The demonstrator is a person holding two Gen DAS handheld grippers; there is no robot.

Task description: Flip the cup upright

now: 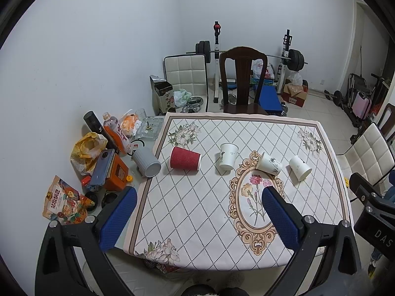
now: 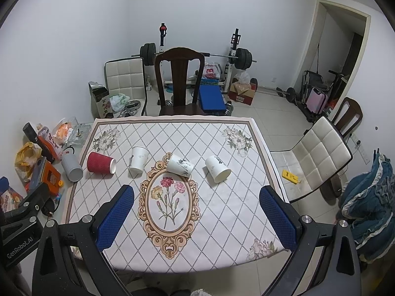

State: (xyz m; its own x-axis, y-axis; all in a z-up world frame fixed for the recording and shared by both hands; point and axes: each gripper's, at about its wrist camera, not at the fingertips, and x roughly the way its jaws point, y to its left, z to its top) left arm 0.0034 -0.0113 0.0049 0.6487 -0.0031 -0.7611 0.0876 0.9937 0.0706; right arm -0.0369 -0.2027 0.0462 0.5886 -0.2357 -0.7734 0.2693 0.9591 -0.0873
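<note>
Several cups lie in a row across the table (image 1: 197, 222). From left: a grey ribbed cup (image 1: 147, 161) on its side, a red ribbed paper cup (image 1: 185, 160) on its side, a white cup (image 1: 227, 156) standing upside down, and two white cups (image 1: 269, 164) (image 1: 300, 167) on their sides. The same row shows in the right wrist view: grey (image 2: 71, 164), red (image 2: 101, 162), upside-down white (image 2: 138, 159), white (image 2: 179, 164), white (image 2: 217, 168). My left gripper (image 1: 200, 212) is open and empty, held above the near table edge. My right gripper (image 2: 197, 212) is open and empty, likewise.
Clutter fills the table's left side: a snack bag (image 1: 64, 201), orange box (image 1: 116, 172), phone (image 1: 102, 166), bottles (image 1: 114, 133), yellow bag (image 1: 86, 151). A dark wooden chair (image 1: 243, 79) stands behind the table, a white chair (image 2: 313, 160) at right. Weight rack at the back wall.
</note>
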